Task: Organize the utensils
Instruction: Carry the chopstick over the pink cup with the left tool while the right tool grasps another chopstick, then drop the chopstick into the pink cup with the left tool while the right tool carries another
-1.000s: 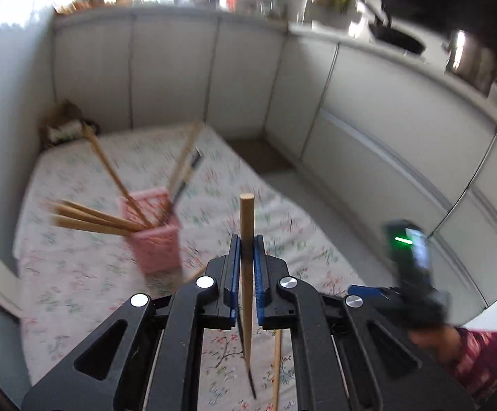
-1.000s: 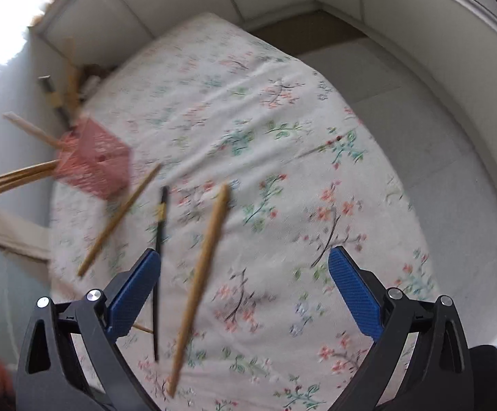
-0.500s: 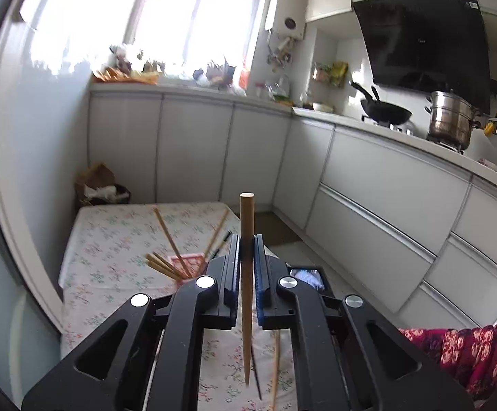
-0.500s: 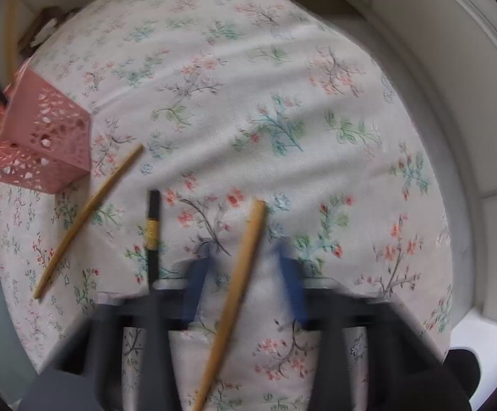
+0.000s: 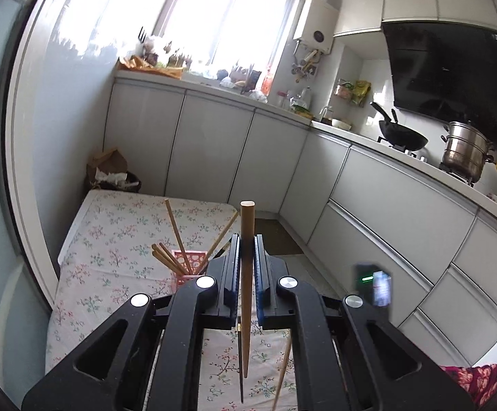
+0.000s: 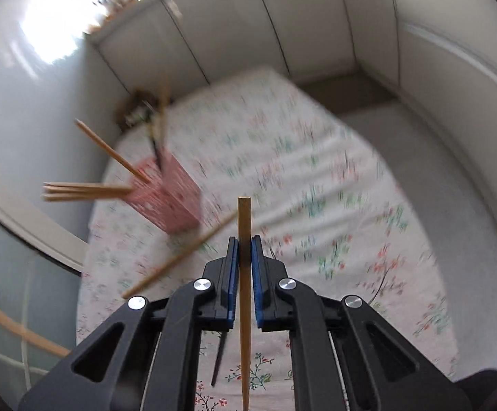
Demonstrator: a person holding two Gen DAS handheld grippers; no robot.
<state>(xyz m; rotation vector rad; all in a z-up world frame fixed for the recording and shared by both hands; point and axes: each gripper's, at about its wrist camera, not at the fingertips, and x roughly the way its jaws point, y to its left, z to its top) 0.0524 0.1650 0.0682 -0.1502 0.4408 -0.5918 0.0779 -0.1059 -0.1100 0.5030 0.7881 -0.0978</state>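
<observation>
My left gripper (image 5: 246,239) is shut on a wooden chopstick (image 5: 247,226), held upright above the floral cloth. A pink perforated holder (image 5: 188,262) with several chopsticks stands on the cloth just left of it. My right gripper (image 6: 244,241) is shut on another wooden chopstick (image 6: 244,219), lifted off the cloth. In the right wrist view the pink holder (image 6: 169,195) is up and to the left. A wooden chopstick (image 6: 180,257) and a black chopstick (image 6: 219,359) lie on the cloth under the right gripper.
The table with the floral cloth (image 6: 317,188) stands against a pale wall on the left. White kitchen cabinets (image 5: 214,157) run behind and to the right. A wok (image 5: 402,137) and a steel pot (image 5: 464,154) sit on the counter. A paper bag (image 5: 109,171) lies past the table's far end.
My right gripper has shut on the wooden chopstick that lay on the cloth and lifted it. My left gripper kept its chopstick and tilted up and back from the holder.
</observation>
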